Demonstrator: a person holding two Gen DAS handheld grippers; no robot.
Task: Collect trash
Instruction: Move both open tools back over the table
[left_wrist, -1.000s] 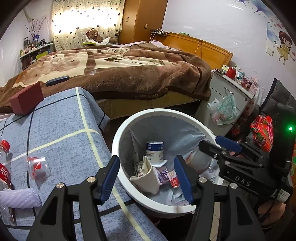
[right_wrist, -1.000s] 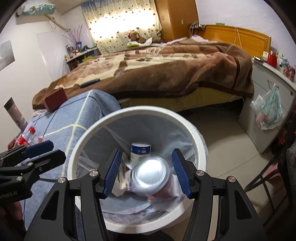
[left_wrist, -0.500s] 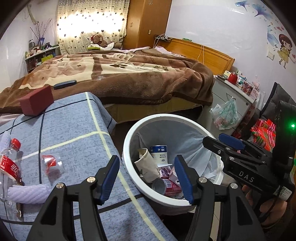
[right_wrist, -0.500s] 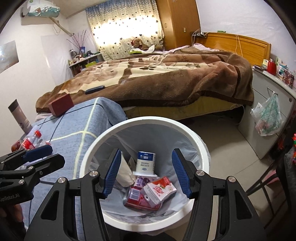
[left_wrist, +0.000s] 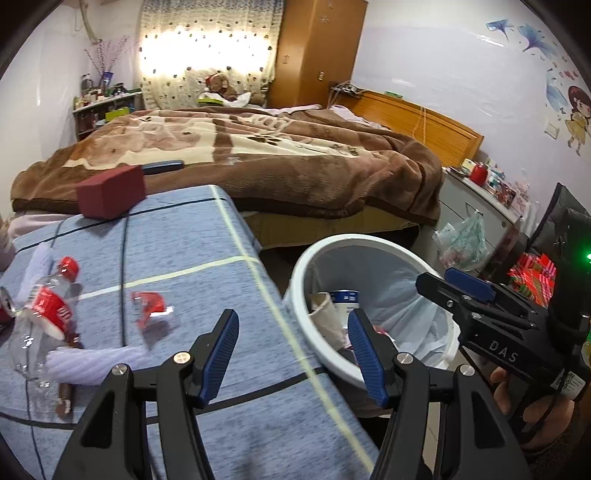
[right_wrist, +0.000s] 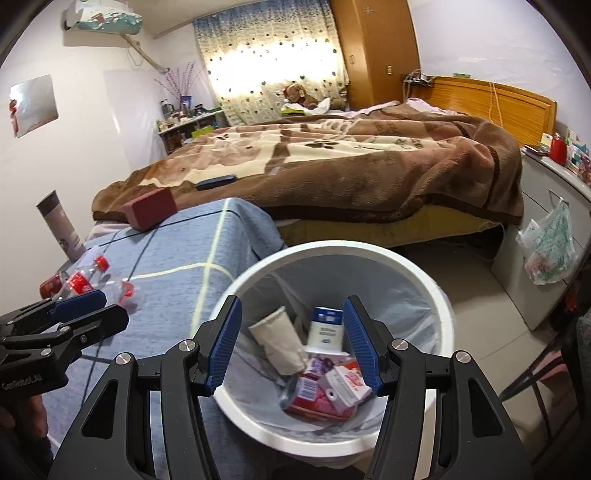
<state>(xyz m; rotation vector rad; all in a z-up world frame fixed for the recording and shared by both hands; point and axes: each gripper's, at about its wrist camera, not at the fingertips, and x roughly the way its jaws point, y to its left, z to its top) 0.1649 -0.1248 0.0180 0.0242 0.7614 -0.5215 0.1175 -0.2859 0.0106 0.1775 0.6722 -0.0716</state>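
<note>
Right wrist view, stock of trash, largest item first.

Table (right_wrist: 177, 254), blue cloth with taped lines, left half of scene; trash uncollected on it at the far left.

Trash bin (right_wrist: 436, 291), white, lined with a grey bag, standing just right of the table edge. Judged about half the job done: several pieces already lie inside.

Bin contents: paper cup (right_wrist: 279, 341), on its side against the left wall; white and blue carton (right_wrist: 327, 330), upright at the far side; red can (right_wrist: 314, 400) and pink and white drink box (right_wrist: 345, 382), touching, at the bottom.

Left on the table, left wrist view: clear plastic bottle (left_wrist: 40, 321) with red label and cap, lying down at the far left; ribbed lilac piece (left_wrist: 92, 363), touching the bottle on its near side; small clear wrapper (left_wrist: 149, 308) with red print, apart, nearer the middle; a red can (left_wrist: 4, 306), barely visible at the left edge.

Right gripper (right_wrist: 291, 343): fingers spread wide, holding nothing, above the bin mouth.

Left gripper (left_wrist: 291, 350): fingers spread wide, holding nothing, over the table's right edge, wrapper just to its left.

Judged next: wrapper, then bottle.
</note>
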